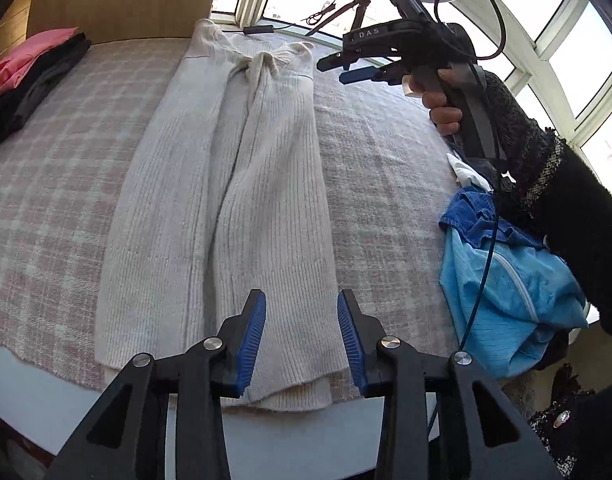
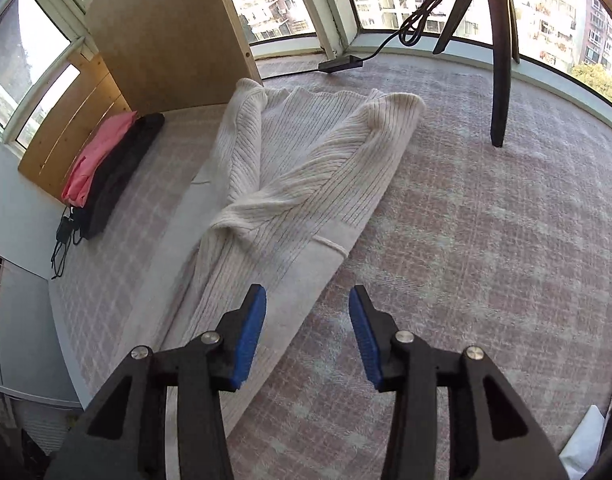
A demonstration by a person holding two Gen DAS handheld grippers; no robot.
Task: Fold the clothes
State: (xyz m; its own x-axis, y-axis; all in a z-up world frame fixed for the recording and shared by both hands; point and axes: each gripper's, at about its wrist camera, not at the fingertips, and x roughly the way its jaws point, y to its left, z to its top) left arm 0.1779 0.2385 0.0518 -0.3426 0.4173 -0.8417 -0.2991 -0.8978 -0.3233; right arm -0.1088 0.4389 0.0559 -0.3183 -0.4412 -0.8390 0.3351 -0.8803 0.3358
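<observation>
Left wrist view shows your left gripper [image 1: 301, 334] spread wide and empty, hovering at the near hem of the sweater [image 1: 225, 184], which lies flat mid-blanket [image 1: 45, 200] with both sleeves folded inward. Your right gripper [image 2: 308, 332] is also parted and holding nothing, by the garment's right edge. Its long axis runs from you toward the window, collar at the far end. Pinch only the top layer and the tucked sleeves will likely slide out; uneven lifting could skew the fold.

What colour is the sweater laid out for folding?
Cream, ribbed knit sweater; clearest in the left wrist view.
</observation>
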